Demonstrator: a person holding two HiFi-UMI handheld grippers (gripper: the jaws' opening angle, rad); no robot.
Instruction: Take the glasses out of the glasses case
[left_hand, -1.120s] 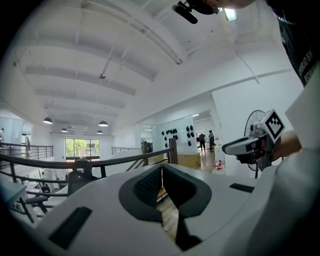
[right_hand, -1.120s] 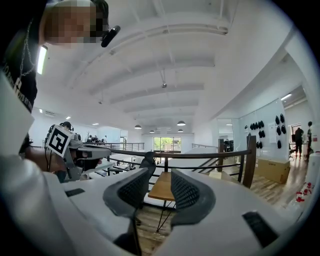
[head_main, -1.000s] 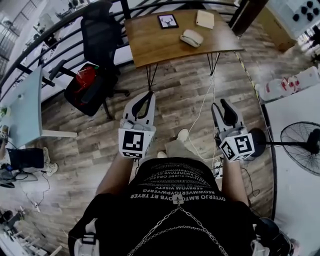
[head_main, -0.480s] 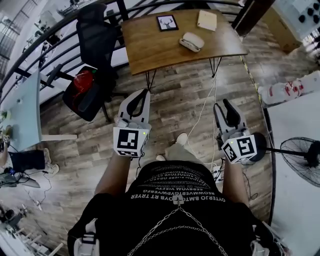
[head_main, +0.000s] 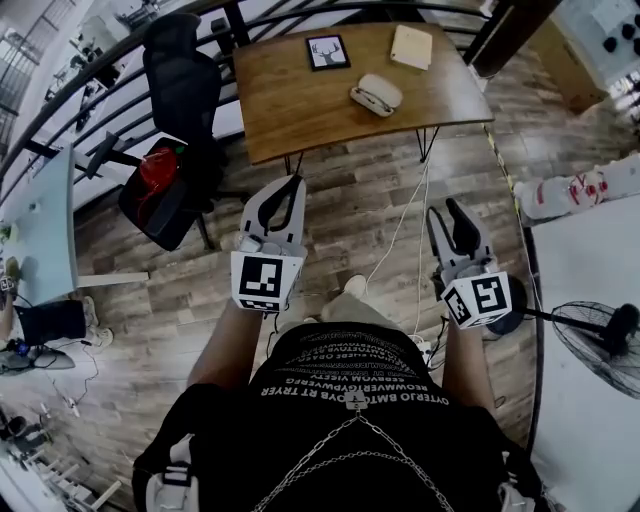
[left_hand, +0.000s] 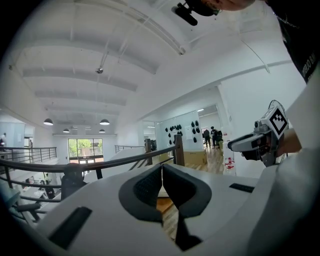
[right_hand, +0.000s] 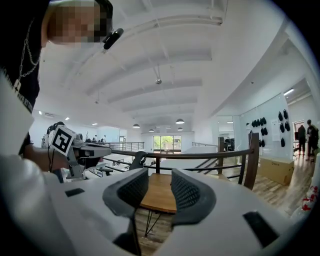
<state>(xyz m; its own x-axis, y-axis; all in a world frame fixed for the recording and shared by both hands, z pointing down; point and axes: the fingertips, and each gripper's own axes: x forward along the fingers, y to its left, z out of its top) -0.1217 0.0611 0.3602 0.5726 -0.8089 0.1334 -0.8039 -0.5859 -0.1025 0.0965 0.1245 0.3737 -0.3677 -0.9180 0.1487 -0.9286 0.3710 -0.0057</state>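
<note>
The left gripper (head_main: 289, 190) has its jaws together, the right gripper (head_main: 452, 212) apart, both empty. The glasses case (head_main: 376, 94) lies on the wooden table (head_main: 300, 110), well apart from them.

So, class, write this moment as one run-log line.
stage: pre-grasp | left hand-held gripper: shut, empty | right hand-held gripper: open, empty | glasses case: on wooden table, untouched

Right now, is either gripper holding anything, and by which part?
Nothing is held. The left gripper is shut on air, the right gripper open and empty; the glasses case lies on the wooden table ahead.
</note>
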